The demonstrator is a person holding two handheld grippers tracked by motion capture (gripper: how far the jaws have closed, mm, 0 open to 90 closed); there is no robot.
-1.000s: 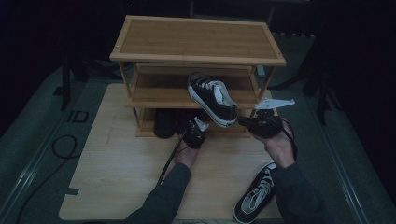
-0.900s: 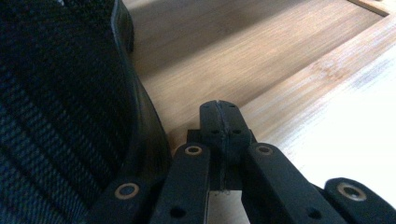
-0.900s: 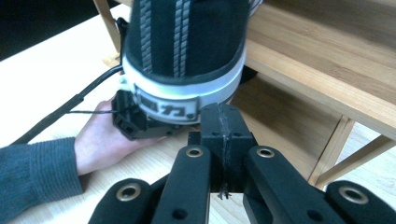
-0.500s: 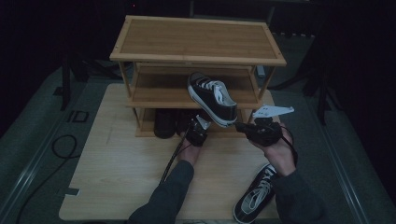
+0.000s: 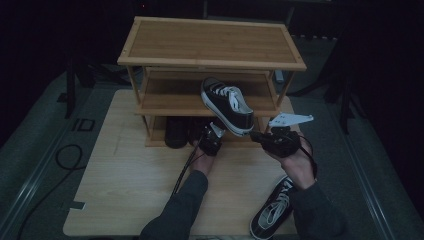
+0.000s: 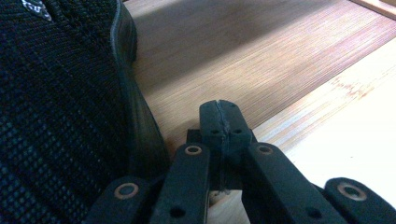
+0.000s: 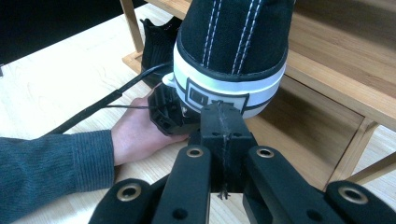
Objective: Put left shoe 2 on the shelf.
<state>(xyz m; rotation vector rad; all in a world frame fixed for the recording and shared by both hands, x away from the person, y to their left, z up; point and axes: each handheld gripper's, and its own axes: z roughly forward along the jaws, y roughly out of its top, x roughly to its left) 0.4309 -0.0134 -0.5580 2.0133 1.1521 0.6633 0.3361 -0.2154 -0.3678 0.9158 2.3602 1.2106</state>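
Plainly, the black-and-white sneaker [image 5: 227,105] sat slanted on the middle shelf of the wooden shoe rack [image 5: 210,42], its heel hanging past the front edge just above both grippers. The left gripper [image 5: 214,136] was low at the bottom shelf, jaws pressed fully together on nothing, beside a dark knit shoe [image 6: 56,107] that its own view showed close up. The right gripper [image 5: 260,136] hovered just under the sneaker's heel, jaws likewise closed tight and empty (its view looked straight at the heel label). The risk, as I judged it: an upward knock from either closed gripper could tip the overhanging sneaker off the shelf, since nothing gripped it. Counted: two grippers, three shelves, one sneaker on the rack, its mate [image 5: 272,212] on the wooden board [image 5: 125,175] near the person's right sleeve, and dark footwear [image 5: 176,131] below, whose number I could not tell.
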